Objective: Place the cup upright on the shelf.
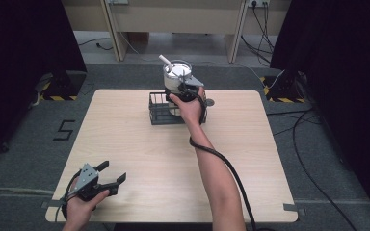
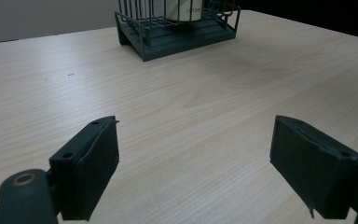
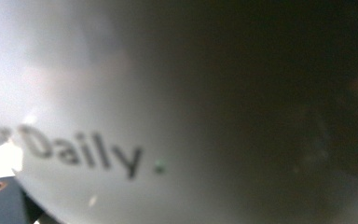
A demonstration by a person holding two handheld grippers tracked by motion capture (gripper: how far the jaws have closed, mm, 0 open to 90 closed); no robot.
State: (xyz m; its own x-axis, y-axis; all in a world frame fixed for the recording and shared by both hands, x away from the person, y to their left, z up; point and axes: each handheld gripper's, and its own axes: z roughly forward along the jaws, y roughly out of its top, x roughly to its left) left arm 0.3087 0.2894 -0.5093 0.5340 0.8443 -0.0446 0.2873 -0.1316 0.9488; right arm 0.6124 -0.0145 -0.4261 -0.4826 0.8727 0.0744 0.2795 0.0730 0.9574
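— Jaws on the right gripper (image 1: 187,87) are pressing close against the white mug (image 1: 177,76); they are probably closing on its wall, though the right gripper view is too blurred to be sure.

— And the mug?

— It is standing upright in the wire basket (image 1: 159,111), its long axis vertical. The left gripper (image 1: 105,180) is idling wide apart, well short of the basket.
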